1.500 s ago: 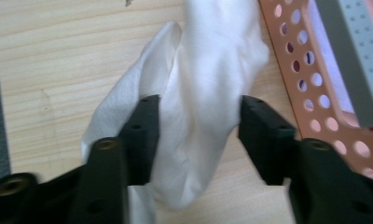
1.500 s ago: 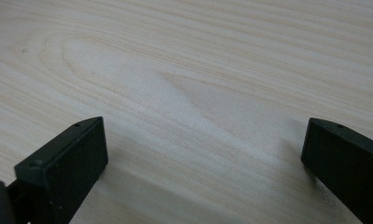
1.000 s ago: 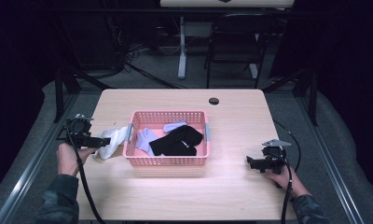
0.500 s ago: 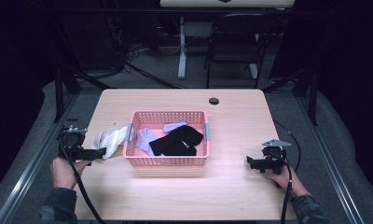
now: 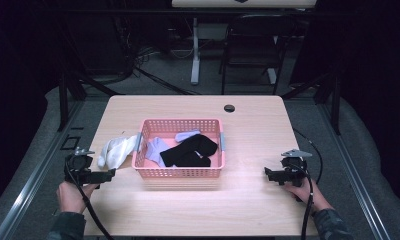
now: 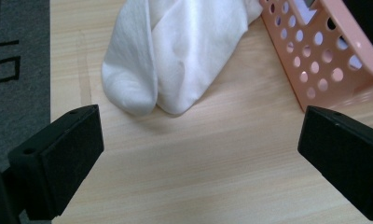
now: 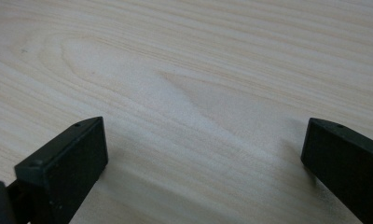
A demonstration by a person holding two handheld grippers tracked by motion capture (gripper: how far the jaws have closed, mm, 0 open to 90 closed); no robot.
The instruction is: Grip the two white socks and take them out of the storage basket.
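Left gripper [image 6: 198, 154] fingers wide — facing white sock [image 6: 170, 51]; right gripper [image 7: 203, 163] fingers wide.

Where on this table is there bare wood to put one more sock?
Free: the wide patch between the pink basket and the right gripper, the front strip between both grippers, and the back edge near the round hole. Crowded: the gap between the basket and the left gripper, where white socks lie.

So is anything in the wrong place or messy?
Yes. The white sock lies bunched on the table, against the basket's left outside wall, while the black sock and purple socks are inside. Nothing looks spilled or broken.
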